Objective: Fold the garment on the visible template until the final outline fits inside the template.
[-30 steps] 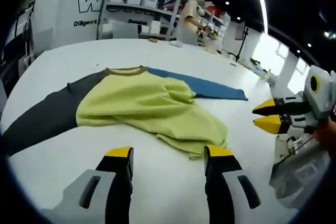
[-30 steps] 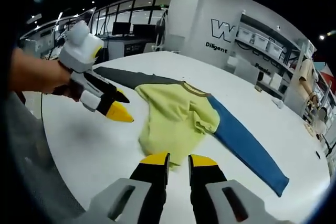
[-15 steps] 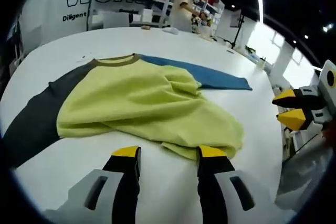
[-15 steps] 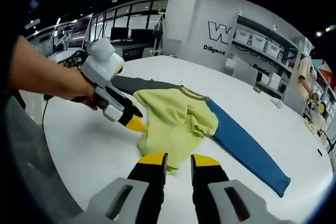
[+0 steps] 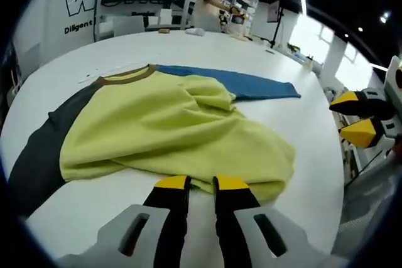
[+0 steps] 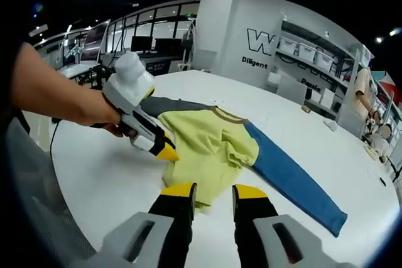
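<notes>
Garment [image 5: 169, 123] hem between nearly closed left gripper [image 5: 201, 184] jaws.

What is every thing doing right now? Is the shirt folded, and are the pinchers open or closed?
Yellow-green shirt: lying on the table, rumpled, not neatly folded.
Blue sleeve: stretched out straight and flat.
Dark grey sleeve: spread out flat.
Left gripper: jaws nearly together at the shirt's near hem; cannot tell whether they pinch the cloth.
Right gripper: jaws apart, at the shirt's near edge.
White round table: holds the shirt.
</notes>
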